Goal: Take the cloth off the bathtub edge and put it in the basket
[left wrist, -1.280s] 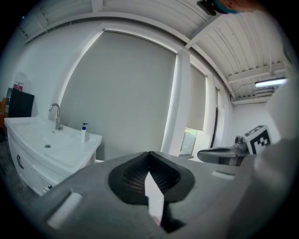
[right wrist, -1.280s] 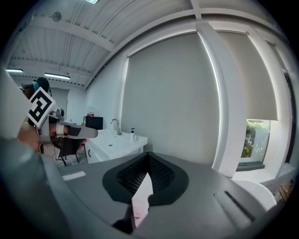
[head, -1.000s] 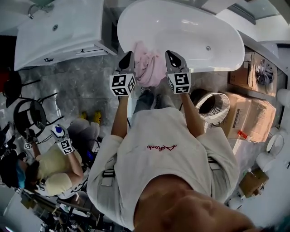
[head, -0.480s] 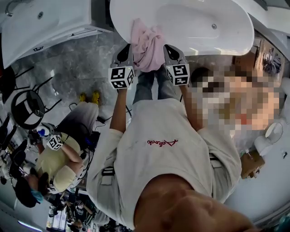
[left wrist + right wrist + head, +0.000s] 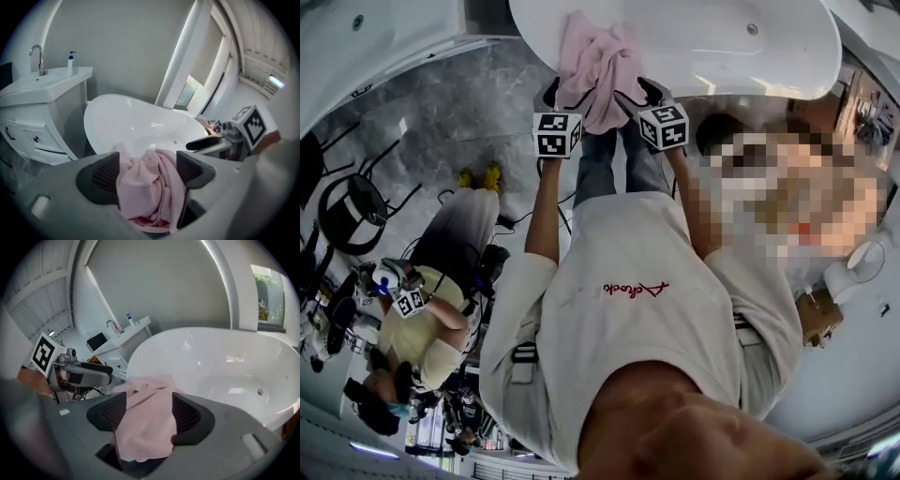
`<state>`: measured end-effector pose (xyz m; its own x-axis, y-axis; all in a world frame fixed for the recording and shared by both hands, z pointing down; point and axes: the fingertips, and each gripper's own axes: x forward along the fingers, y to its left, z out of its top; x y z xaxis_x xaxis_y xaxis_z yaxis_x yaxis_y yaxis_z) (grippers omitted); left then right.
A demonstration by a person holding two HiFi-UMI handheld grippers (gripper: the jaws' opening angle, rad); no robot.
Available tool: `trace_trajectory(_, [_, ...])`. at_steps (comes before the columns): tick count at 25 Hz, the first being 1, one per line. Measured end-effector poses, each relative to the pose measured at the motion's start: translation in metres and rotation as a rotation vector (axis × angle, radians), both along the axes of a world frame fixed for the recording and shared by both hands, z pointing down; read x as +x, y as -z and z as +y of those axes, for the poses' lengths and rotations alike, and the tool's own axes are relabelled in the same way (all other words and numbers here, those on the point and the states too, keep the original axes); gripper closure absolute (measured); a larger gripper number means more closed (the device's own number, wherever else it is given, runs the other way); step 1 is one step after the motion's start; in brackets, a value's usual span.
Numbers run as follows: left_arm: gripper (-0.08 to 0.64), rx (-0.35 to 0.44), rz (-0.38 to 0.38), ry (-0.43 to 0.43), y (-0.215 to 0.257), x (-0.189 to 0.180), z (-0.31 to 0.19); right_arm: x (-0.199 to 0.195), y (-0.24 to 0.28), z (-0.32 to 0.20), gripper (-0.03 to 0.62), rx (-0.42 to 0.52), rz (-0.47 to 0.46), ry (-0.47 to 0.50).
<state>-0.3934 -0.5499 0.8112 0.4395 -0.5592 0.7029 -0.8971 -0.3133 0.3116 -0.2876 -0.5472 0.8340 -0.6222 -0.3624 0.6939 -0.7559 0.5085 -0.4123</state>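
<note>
Both claws have climbed since a second ago, from below the rim into the folds of the crumpled pink cloth (image 5: 595, 66), which hangs over the near edge of the white oval bathtub (image 5: 722, 52) at twelve o'clock in the head view. Our left claw (image 5: 551, 94) sits at the cloth's seven o'clock and our right claw (image 5: 645, 91) at its four o'clock. Both are opening, with cloth bunched between the pads but not clamped. We judge grasping is in hand: next we close firmly, lift clear, then find the basket, unseen now.
</note>
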Motion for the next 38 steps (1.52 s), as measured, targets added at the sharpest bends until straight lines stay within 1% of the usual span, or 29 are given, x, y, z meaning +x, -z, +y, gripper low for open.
trace_trajectory(1, [0.160,-0.019,-0.014,-0.022,-0.008,0.003,0.002,0.002,-0.010,-0.001,0.268,-0.018,0.010,0.001])
trace_trajectory(2, [0.128,-0.036,-0.025,-0.043,-0.017,0.006,0.004,0.004,-0.019,-0.002,0.224,-0.034,0.019,0.003])
trace_trajectory(3, [0.096,-0.051,-0.034,-0.060,-0.025,0.008,0.006,0.005,-0.027,-0.003,0.202,-0.051,0.024,0.005])
trace_trajectory(4, [0.070,-0.068,-0.041,-0.073,-0.033,0.010,0.009,0.006,-0.036,-0.004,0.179,-0.070,0.024,0.007])
trace_trajectory(5, [0.053,-0.087,-0.046,-0.081,-0.041,0.010,0.011,0.007,-0.044,-0.006,0.142,-0.091,0.020,0.007])
trace_trajectory(6, [0.035,-0.107,-0.051,-0.085,-0.050,0.011,0.012,0.008,-0.051,-0.007,0.126,-0.112,0.017,0.008])
trace_trajectory(7, [0.026,-0.124,-0.056,-0.086,-0.057,0.011,0.013,0.009,-0.058,-0.010,0.093,-0.130,0.016,0.011])
trace_trajectory(9, [0.004,-0.151,-0.066,-0.080,-0.069,0.010,0.015,0.009,-0.070,-0.015,0.061,-0.152,0.019,0.027])
trace_trajectory(10, [-0.008,-0.163,-0.067,-0.073,-0.074,0.009,0.017,0.008,-0.076,-0.017,0.032,-0.162,0.018,0.040])
trace_trajectory(12, [-0.017,-0.186,-0.062,-0.055,-0.081,0.008,0.020,0.004,-0.087,-0.018,0.000,-0.193,0.004,0.078])
trace_trajectory(14, [-0.021,-0.205,-0.051,-0.044,-0.087,0.008,0.022,0.000,-0.095,-0.019,-0.003,-0.230,-0.020,0.130])
trace_trajectory(17, [-0.026,-0.225,-0.050,-0.060,-0.095,0.012,0.025,-0.006,-0.104,-0.017,-0.003,-0.296,-0.065,0.219])
trace_trajectory(20, [-0.026,-0.223,-0.054,-0.072,-0.101,0.013,0.027,-0.013,-0.111,-0.013,-0.002,-0.344,-0.096,0.278])
trace_trajectory(21, [-0.023,-0.221,-0.048,-0.075,-0.103,0.013,0.028,-0.014,-0.111,-0.011,0.012,-0.348,-0.103,0.292])
trace_trajectory(23, [0.007,-0.219,-0.025,-0.093,-0.106,0.016,0.029,-0.019,-0.110,-0.008,0.091,-0.351,-0.129,0.308])
trace_trajectory(24, [0.038,-0.219,-0.015,-0.108,-0.106,0.018,0.028,-0.022,-0.108,-0.006,0.126,-0.347,-0.147,0.310])
trace_trajectory(25, [0.067,-0.218,-0.007,-0.122,-0.105,0.018,0.028,-0.025,-0.104,-0.005,0.161,-0.336,-0.165,0.313])
trace_trajectory(27, [0.092,-0.216,0.004,-0.129,-0.103,0.017,0.029,-0.033,-0.096,-0.001,0.252,-0.297,-0.188,0.327])
trace_trajectory(29, [0.137,-0.207,0.010,-0.126,-0.099,0.016,0.031,-0.038,-0.088,0.002,0.301,-0.253,-0.181,0.339])
trace_trajectory(32, [0.239,-0.188,0.006,-0.118,-0.092,0.017,0.032,-0.042,-0.079,0.005,0.388,-0.205,-0.139,0.351])
trace_trajectory(33, [0.268,-0.183,0.004,-0.113,-0.089,0.017,0.033,-0.043,-0.077,0.006,0.408,-0.194,-0.125,0.355])
trace_trajectory(36, [0.356,-0.155,0.001,-0.110,-0.079,0.018,0.031,-0.044,-0.071,0.009,0.434,-0.180,-0.102,0.365])
trace_trajectory(38, [0.446,-0.122,-0.016,-0.118,-0.071,0.018,0.028,-0.047,-0.063,0.008,0.443,-0.157,-0.095,0.366])
